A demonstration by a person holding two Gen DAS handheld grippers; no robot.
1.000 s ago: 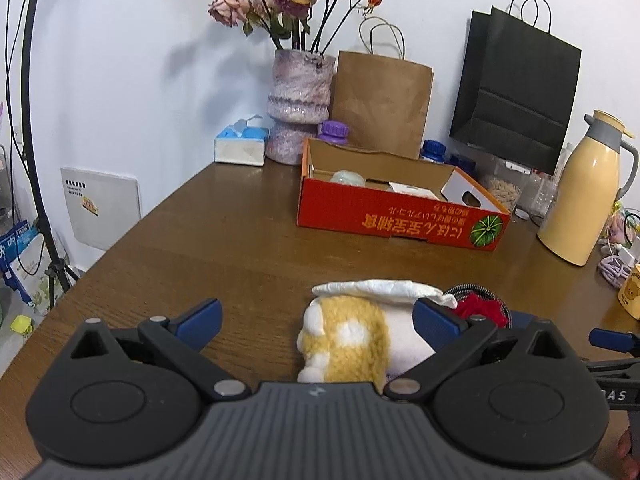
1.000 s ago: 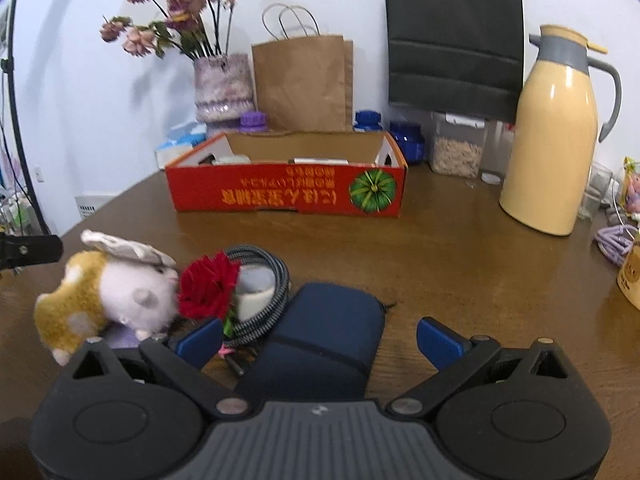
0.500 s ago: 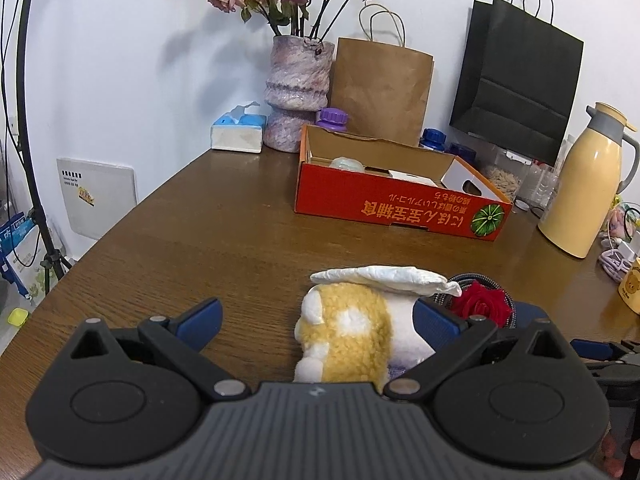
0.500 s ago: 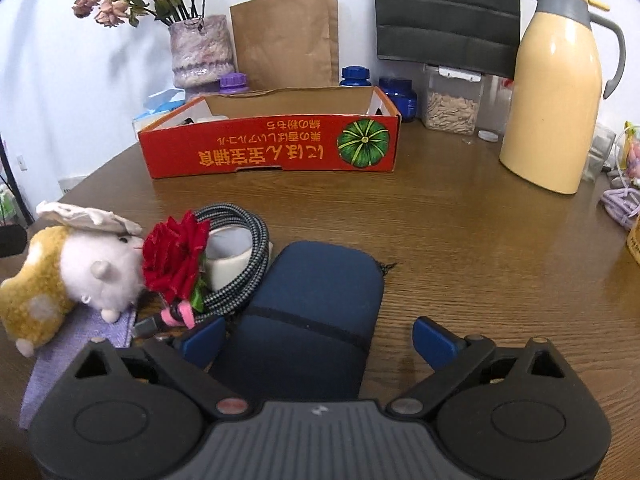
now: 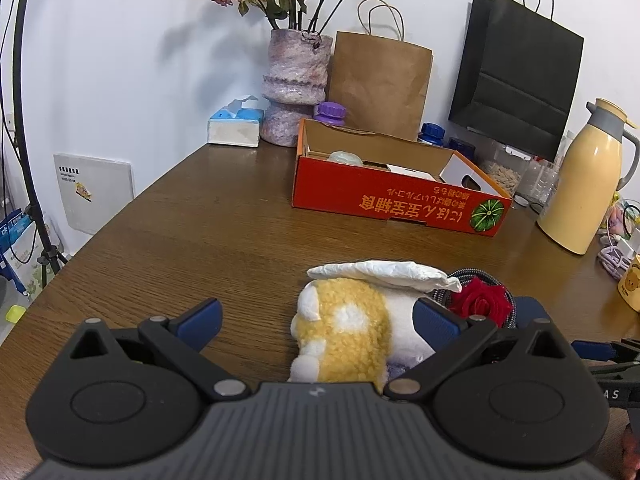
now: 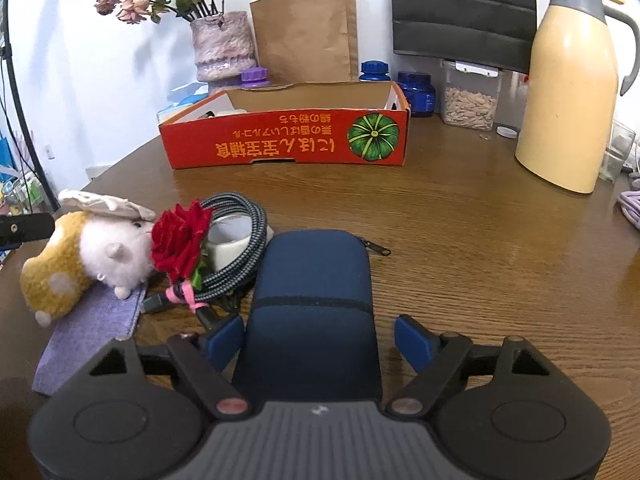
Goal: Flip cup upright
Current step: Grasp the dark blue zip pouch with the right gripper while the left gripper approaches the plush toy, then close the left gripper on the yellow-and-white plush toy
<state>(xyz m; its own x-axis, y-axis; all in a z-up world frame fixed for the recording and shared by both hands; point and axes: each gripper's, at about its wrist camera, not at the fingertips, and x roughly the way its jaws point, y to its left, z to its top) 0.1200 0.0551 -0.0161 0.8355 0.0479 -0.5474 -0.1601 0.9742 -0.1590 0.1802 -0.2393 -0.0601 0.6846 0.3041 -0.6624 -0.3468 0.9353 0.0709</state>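
A white cup [image 6: 227, 241] sits on the wooden table [image 6: 460, 240] inside a coil of braided cable [image 6: 250, 254], half hidden by a red rose [image 6: 180, 236]; I cannot tell which way up it is. My right gripper [image 6: 320, 340] is open, its fingers straddling the near end of a navy pouch [image 6: 316, 280] to the right of the cup. My left gripper [image 5: 318, 320] is open, with a yellow and white plush toy [image 5: 344, 328] just ahead between its fingers. In the left wrist view the plush and the rose [image 5: 480, 300] hide the cup.
A purple cloth [image 6: 92, 332] lies under the plush toy [image 6: 100, 252]. A red cardboard box [image 6: 288, 140] stands mid-table. Behind it are a vase, paper bags and jars. A yellow thermos [image 6: 568, 92] is at the right, a yellow mug [image 5: 632, 284] near the right edge.
My right gripper has come forward and down over the navy pouch, and its fingers have narrowed a little. The left gripper's view has shifted only slightly.
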